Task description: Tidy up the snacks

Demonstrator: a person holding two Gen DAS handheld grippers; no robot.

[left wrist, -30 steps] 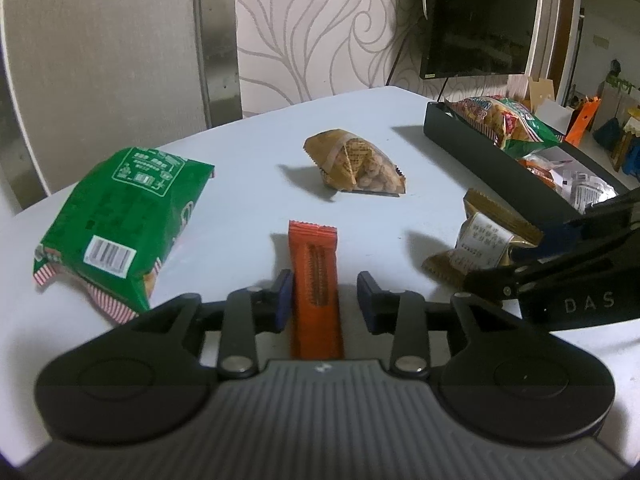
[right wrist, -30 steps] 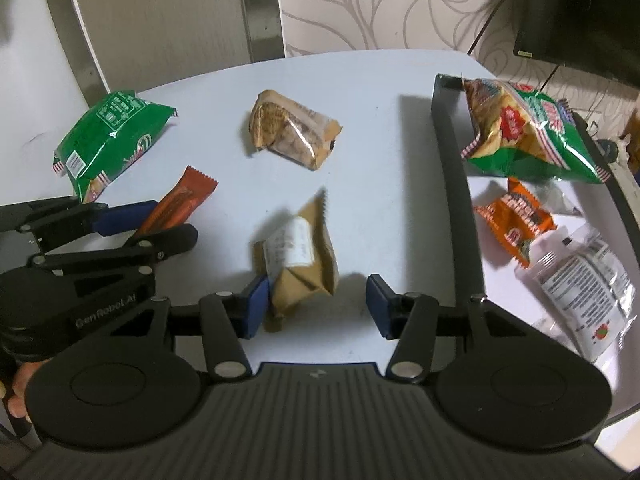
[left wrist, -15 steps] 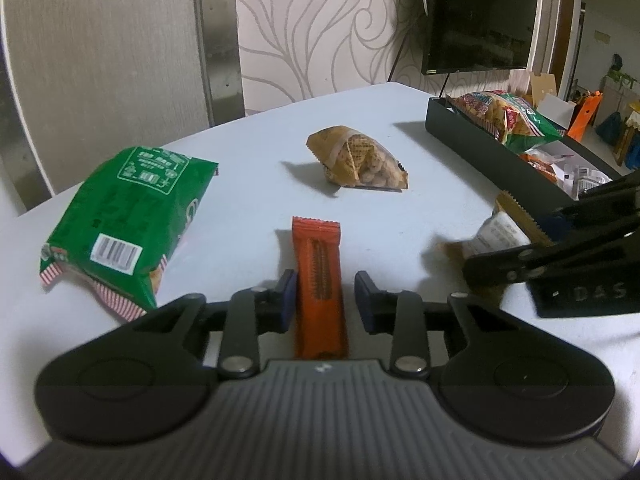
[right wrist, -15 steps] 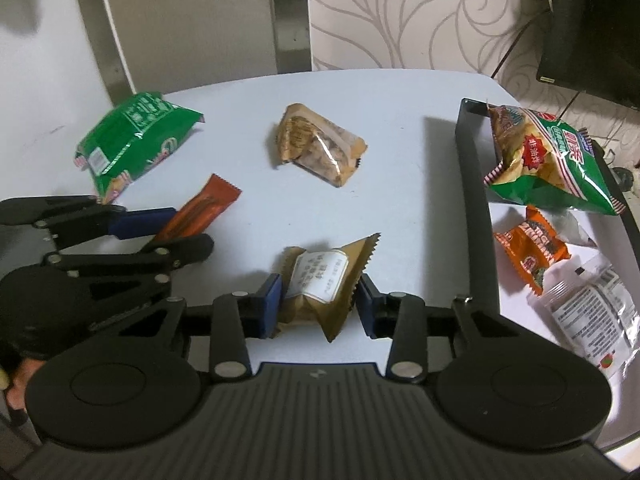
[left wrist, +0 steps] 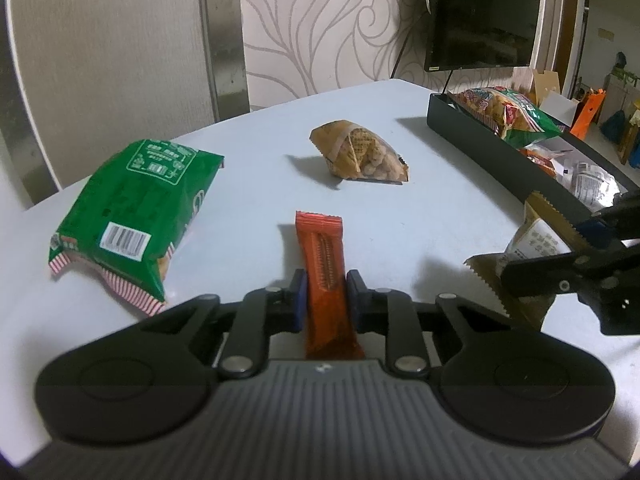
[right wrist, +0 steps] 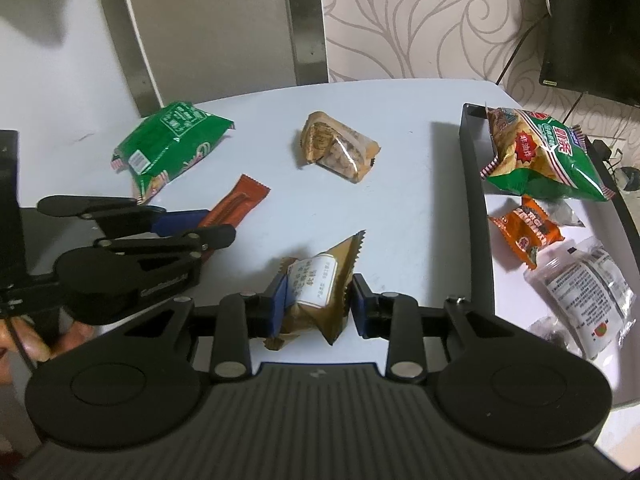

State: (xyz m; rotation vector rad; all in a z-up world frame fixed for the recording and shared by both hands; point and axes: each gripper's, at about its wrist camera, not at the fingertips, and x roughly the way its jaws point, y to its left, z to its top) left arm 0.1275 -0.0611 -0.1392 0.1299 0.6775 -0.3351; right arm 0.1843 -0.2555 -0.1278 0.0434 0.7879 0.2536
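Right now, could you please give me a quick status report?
Left gripper shut on orange bar. Right gripper shut on gold packet. Black tray to the right, path clear.

Home living room, swirl-patterned wallpaper [left wrist: 320, 20], wall-mounted television [left wrist: 484, 12], white table [left wrist: 248, 200]

we count two grippers: left gripper [left wrist: 326, 294], right gripper [right wrist: 318, 304] | one orange bar [left wrist: 326, 276] | one gold packet [right wrist: 318, 286] | one green bag [right wrist: 170, 146] | one brown nut pack [right wrist: 338, 152] | one black tray [right wrist: 474, 200] holding four packets | one table [left wrist: 248, 200] | one tv [left wrist: 484, 14]
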